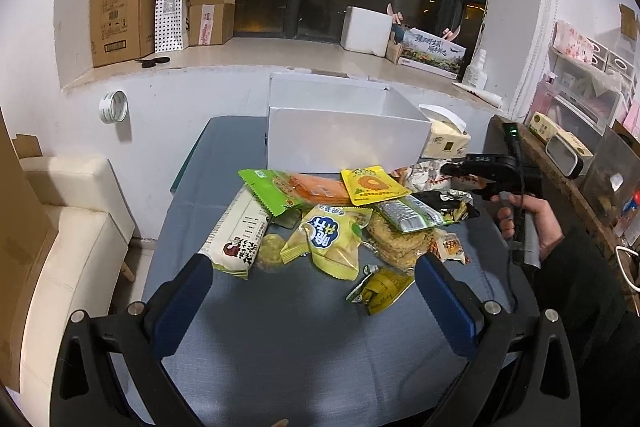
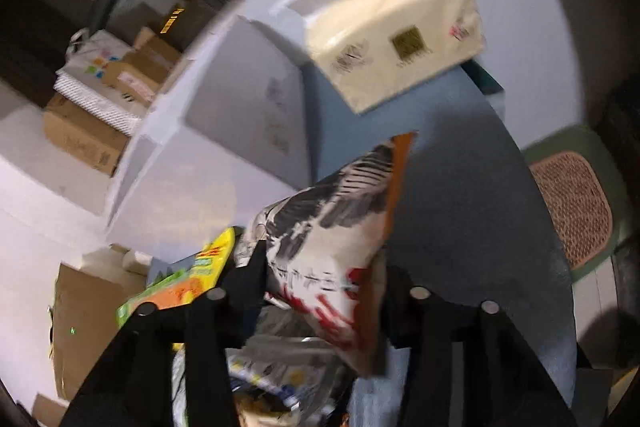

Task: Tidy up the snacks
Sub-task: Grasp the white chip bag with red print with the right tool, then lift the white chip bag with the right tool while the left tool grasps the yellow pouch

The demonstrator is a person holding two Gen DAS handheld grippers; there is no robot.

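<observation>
1. Right gripper (image 2: 320, 267) clamped on a white snack bag with black brush strokes and orange edge (image 2: 332, 239), lifted off the heap, near the open white cardboard box (image 2: 240, 107).
2. Left gripper (image 1: 312, 275) spread wide, holding nothing, poised over the blue tablecloth (image 1: 304, 347) just before the pile of snack packets (image 1: 332, 219).
3. Bare cloth between pile and near edge; cream tissue pack (image 2: 400, 43) beside the box.

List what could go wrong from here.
1. The right gripper pinches only the lower end of the white snack bag, so it may slip before reaching the white box.
2. The tissue pack sits beside the box and could get knocked.
</observation>
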